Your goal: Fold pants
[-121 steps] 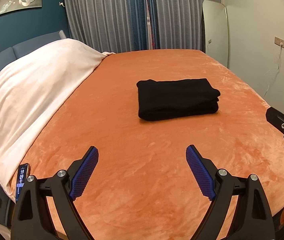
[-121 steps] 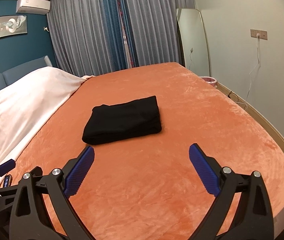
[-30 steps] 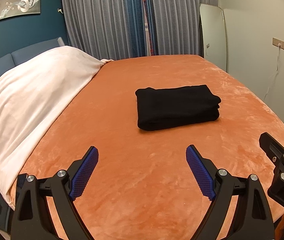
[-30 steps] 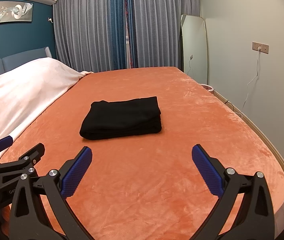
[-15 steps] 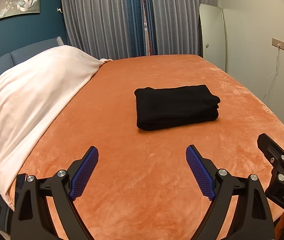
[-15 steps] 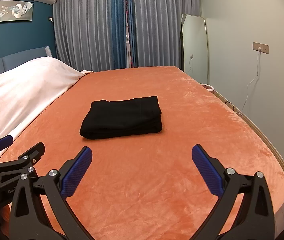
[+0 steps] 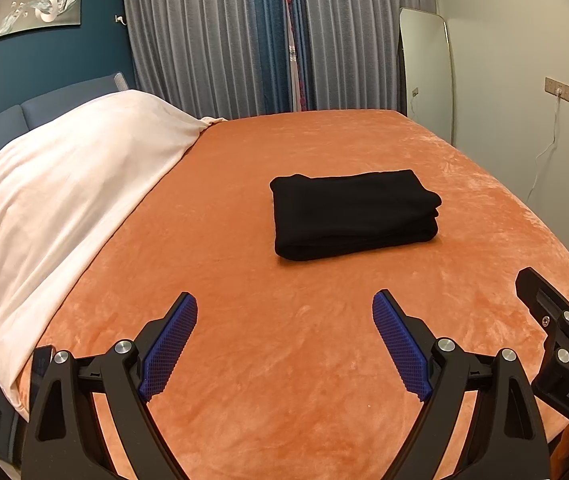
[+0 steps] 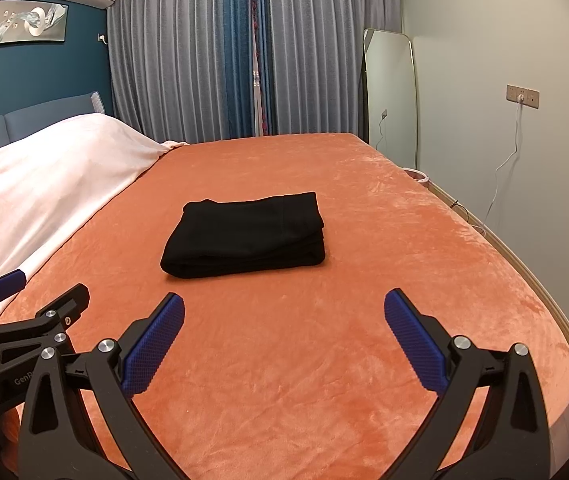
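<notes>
Black pants (image 7: 354, 212) (image 8: 246, 234) lie folded into a thick rectangle on the orange bed cover (image 7: 244, 280), near its middle. My left gripper (image 7: 284, 320) hangs open over the cover, well short of the pants, with nothing between its blue pads. My right gripper (image 8: 284, 320) is open too and holds nothing, equally far back from the bundle. The right gripper's fingers (image 7: 556, 312) show at the right edge of the left wrist view, and the left gripper's fingers (image 8: 24, 312) show at the left edge of the right wrist view.
A white duvet (image 7: 56, 200) covers the left side of the bed up to a blue headboard (image 7: 16, 120). Grey curtains (image 7: 268, 36) hang behind, and a mirror (image 8: 390, 96) leans on the right wall. A cable (image 8: 504, 164) drops from a wall socket.
Over the last second nothing has moved. Since four seconds ago both views have tilted up slightly, and the right gripper has come further into the left wrist view.
</notes>
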The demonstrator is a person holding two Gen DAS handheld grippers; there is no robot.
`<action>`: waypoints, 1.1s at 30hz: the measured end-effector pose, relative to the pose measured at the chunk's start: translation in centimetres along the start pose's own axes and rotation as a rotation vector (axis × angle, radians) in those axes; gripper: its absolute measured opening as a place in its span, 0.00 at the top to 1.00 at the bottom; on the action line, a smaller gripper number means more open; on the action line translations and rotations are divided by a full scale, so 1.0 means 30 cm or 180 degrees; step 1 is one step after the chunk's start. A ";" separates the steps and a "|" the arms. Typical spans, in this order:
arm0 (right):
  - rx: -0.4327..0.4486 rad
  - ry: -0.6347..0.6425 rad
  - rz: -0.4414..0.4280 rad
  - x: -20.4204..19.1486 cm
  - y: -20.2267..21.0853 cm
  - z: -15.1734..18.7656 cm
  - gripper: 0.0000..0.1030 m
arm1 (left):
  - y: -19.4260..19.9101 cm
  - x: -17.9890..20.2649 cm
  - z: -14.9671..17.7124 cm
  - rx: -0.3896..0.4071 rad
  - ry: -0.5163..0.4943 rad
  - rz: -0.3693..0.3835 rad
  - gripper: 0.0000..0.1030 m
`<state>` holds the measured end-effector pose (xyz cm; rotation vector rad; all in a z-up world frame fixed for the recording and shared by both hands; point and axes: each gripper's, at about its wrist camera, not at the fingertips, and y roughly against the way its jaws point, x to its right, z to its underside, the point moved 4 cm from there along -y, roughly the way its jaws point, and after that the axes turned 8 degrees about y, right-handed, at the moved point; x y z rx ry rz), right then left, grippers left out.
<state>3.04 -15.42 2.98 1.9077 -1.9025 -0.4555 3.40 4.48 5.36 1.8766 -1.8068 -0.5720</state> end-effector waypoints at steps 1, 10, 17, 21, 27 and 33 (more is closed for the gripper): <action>0.0002 0.0003 0.0006 -0.001 -0.001 0.001 0.05 | 0.000 0.000 0.000 -0.0002 0.0002 0.0002 0.16; 0.0002 0.0020 -0.0007 0.006 0.003 -0.003 0.05 | 0.006 0.005 0.005 -0.0007 0.0029 -0.0017 0.16; -0.0004 0.0027 -0.0010 0.007 0.000 -0.003 0.05 | 0.009 0.007 0.009 -0.0008 0.0031 0.0015 0.16; -0.0007 0.0037 -0.0016 0.013 -0.002 -0.004 0.05 | 0.013 0.000 0.018 -0.0005 0.0106 0.0082 0.16; -0.0004 0.0037 -0.0026 0.018 -0.002 -0.003 0.05 | 0.027 -0.023 0.021 0.0124 0.0098 -0.0202 0.16; -0.0005 0.0041 -0.0033 0.018 -0.002 -0.004 0.05 | 0.039 -0.026 0.036 0.0077 0.0047 -0.0133 0.16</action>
